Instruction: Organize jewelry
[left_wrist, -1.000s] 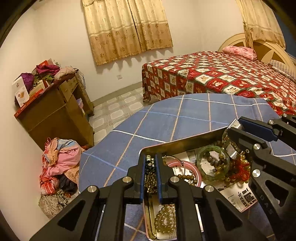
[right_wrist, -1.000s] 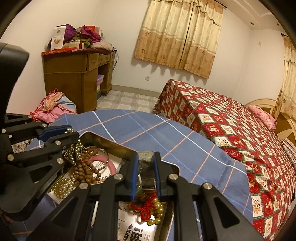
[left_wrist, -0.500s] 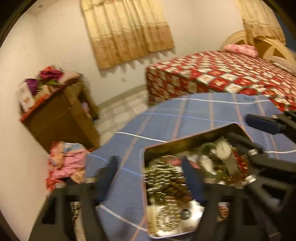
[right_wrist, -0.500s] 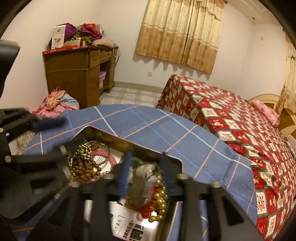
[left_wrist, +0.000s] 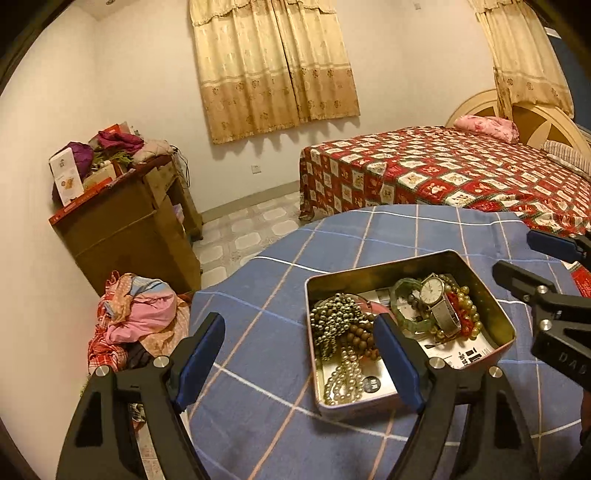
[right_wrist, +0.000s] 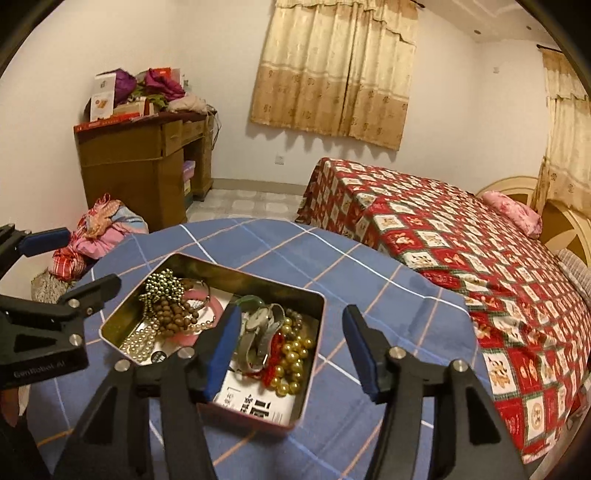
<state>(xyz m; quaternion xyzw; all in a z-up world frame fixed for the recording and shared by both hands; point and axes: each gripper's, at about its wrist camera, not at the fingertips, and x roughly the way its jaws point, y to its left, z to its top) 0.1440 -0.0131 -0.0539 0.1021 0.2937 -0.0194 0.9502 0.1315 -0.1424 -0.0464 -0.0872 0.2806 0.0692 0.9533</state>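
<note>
An open metal tin sits on the blue plaid tablecloth. It holds a green-gold bead necklace, brown wooden beads, a pearl strand, a jade bangle, a watch and red and gold beads. My left gripper hovers over the tin's near left corner, wide open and empty. My right gripper hangs above the watch and gold beads. Its jaws are opening and nothing is held between them.
The round table ends just beyond the tin. A bed with a red patchwork cover stands behind it. A cluttered wooden desk is at the left wall, with a pile of clothes on the floor beside it.
The left gripper let go of the green-gold necklace and the right let go of the watch. Both opened and drew back from the tin, where both pieces now lie.
</note>
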